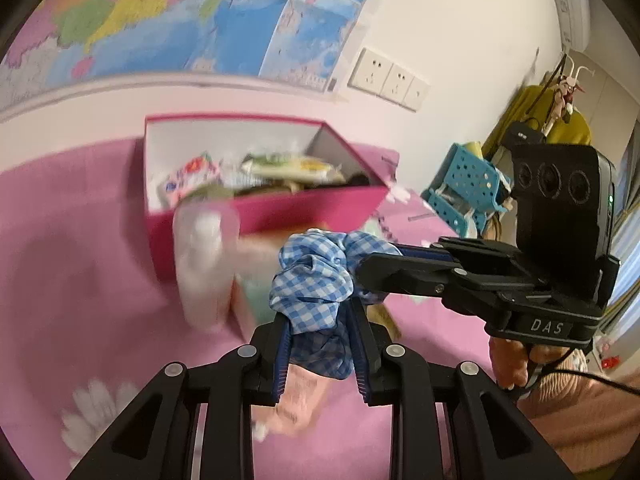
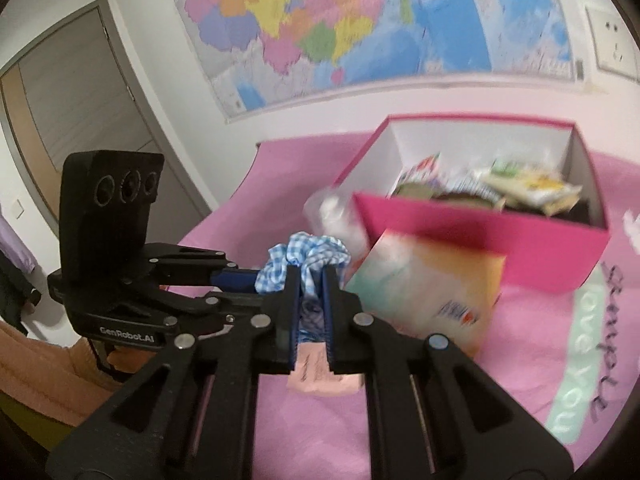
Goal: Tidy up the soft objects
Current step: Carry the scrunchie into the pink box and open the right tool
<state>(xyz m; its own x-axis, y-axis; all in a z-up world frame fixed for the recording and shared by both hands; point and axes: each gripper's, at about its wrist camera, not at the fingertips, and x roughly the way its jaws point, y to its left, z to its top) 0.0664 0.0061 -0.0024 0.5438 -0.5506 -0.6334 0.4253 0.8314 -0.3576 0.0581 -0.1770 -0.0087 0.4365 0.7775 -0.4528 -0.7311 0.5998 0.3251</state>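
Observation:
A blue-and-white checked fabric scrunchie (image 1: 316, 276) hangs in the air above the pink bedspread, held from two sides. My left gripper (image 1: 318, 314) is shut on its lower part. My right gripper (image 1: 374, 268) comes in from the right and is shut on its upper right part. In the right wrist view the scrunchie (image 2: 308, 254) bunches above my right gripper (image 2: 310, 280), and my left gripper (image 2: 230, 278) pinches it from the left. An open pink box (image 1: 280, 212) holding several soft packets stands behind.
A clear plastic pack (image 1: 204, 268) leans on the pink box (image 2: 480, 248), beside an orange-green packet (image 2: 424, 296). A small pink packet (image 2: 320, 380) lies on the pink bedspread (image 2: 420, 420) below the grippers. A blue perforated rack (image 1: 464, 188) stands at the right. A map covers the wall.

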